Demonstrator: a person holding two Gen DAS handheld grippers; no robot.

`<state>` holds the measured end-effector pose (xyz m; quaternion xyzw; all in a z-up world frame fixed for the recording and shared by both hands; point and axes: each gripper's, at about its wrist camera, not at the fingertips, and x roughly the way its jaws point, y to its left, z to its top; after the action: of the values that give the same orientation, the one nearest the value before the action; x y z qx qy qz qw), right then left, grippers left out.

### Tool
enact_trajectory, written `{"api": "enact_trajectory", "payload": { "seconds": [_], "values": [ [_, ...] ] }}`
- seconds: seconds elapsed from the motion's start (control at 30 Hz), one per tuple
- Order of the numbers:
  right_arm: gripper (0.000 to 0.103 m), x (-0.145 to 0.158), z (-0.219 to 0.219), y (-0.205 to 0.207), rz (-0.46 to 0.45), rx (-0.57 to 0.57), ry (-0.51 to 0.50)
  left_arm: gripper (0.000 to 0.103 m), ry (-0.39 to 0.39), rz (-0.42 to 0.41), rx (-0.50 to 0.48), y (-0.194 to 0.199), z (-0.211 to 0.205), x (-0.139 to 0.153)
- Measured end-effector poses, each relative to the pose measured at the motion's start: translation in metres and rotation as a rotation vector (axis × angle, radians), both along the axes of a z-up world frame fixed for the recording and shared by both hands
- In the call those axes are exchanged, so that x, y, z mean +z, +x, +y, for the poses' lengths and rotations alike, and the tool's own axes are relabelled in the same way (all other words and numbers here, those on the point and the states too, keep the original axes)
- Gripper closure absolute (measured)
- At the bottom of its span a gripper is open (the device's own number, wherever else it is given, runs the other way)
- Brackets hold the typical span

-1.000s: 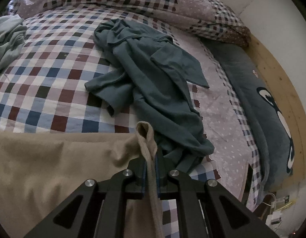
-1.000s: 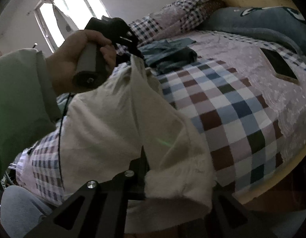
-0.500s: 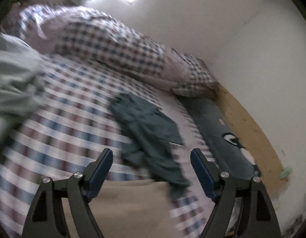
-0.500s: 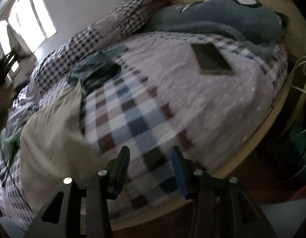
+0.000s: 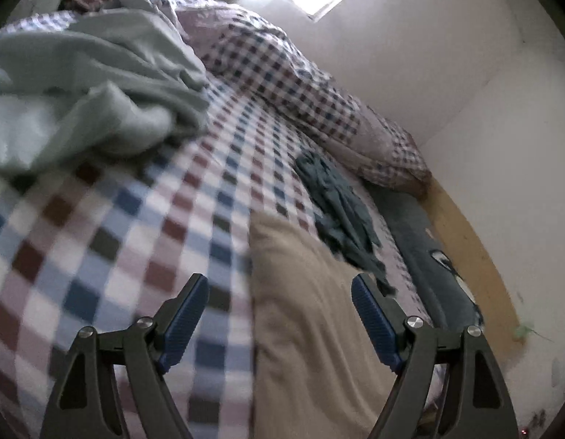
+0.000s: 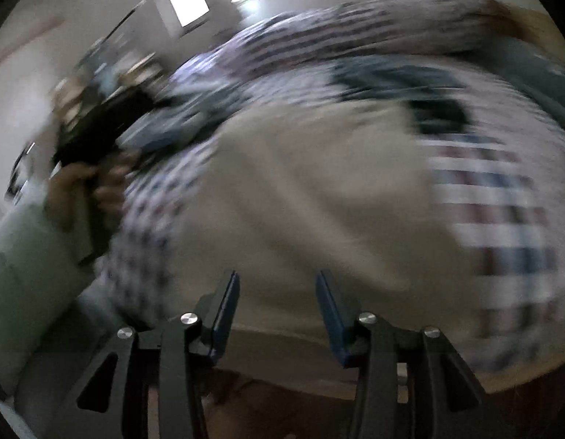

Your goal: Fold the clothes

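A beige garment [image 5: 311, 329] lies flat on the checked bed near its front edge. My left gripper [image 5: 278, 285] is open and empty, hovering over the garment's left edge. In the blurred right wrist view the same beige garment [image 6: 300, 197] spreads across the bed, and my right gripper [image 6: 277, 281] is open and empty above its near edge. A crumpled dark teal garment [image 5: 337, 205] lies beyond the beige one. A pale green garment [image 5: 85, 84] is heaped at the left.
The checked bedsheet [image 5: 136, 226] covers the bed, with checked pillows [image 5: 300, 84] along the wall. A dark blue plush cushion [image 5: 421, 256] lies by the wooden bed rim [image 5: 472, 256]. The left hand [image 6: 85, 183] holding its gripper shows in the right wrist view.
Both grippers let go of the beige garment and opened. The garment now lies flat on the bed. Both cameras swung, the left one toward the pale green heap.
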<state>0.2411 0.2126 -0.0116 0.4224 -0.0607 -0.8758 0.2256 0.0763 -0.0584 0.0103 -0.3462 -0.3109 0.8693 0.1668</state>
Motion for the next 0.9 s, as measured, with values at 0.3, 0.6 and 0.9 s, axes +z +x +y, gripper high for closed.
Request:
{"api": "enact_trajectory", "payload": {
  "seconds": [0.3, 0.6, 0.9],
  "values": [
    [0.092, -0.057, -0.055, 0.008, -0.253, 0.113, 0.163, 0.019, -0.015, 0.020, -0.134, 0.036, 0.005, 0.001],
    [0.091, -0.050, -0.073, 0.048, -0.216, 0.195, 0.298, 0.019, -0.055, -0.135, -0.233, 0.087, 0.024, -0.031],
    [0.090, -0.046, -0.140, 0.070, 0.266, 0.430, 0.684, 0.041, 0.003, -0.219, -0.130, 0.110, -0.005, -0.043]
  ]
}}
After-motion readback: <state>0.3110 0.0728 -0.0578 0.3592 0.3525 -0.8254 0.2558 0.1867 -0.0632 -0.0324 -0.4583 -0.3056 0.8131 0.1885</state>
